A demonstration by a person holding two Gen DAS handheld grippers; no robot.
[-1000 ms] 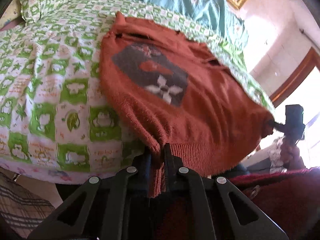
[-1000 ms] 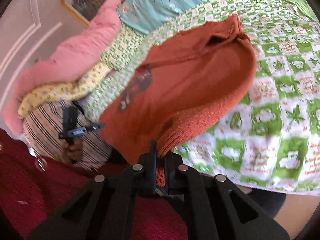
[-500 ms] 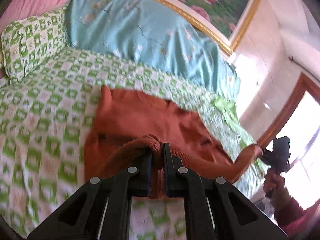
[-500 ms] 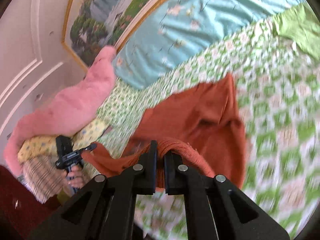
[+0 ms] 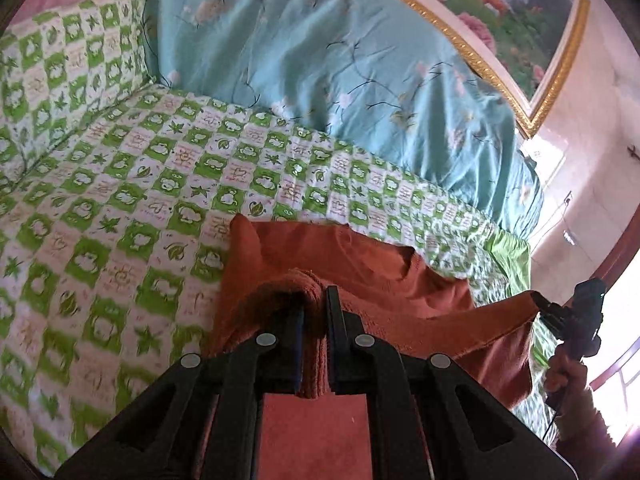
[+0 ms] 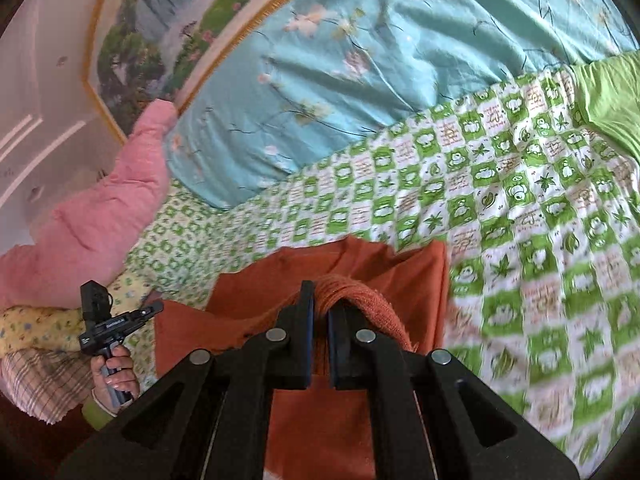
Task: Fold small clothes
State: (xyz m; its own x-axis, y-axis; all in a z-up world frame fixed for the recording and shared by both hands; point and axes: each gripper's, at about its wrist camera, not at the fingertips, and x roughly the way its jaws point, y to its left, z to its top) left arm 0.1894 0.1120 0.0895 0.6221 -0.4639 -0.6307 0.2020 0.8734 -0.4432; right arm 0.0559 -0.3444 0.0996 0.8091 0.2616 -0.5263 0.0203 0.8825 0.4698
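Gripping an orange sweater (image 5: 372, 276); sheet (image 5: 132, 200) lettering unreadable.

Ahead of you the green-and-white checked bed sheet (image 5: 120, 208) lies flat and bare, so you can pass over it. At the far side, the big blue flowered quilt (image 5: 320, 72) is piled up like a wall. The puffy pink blanket (image 6: 92, 220) and a green checked pillow (image 5: 60, 60) block one side.
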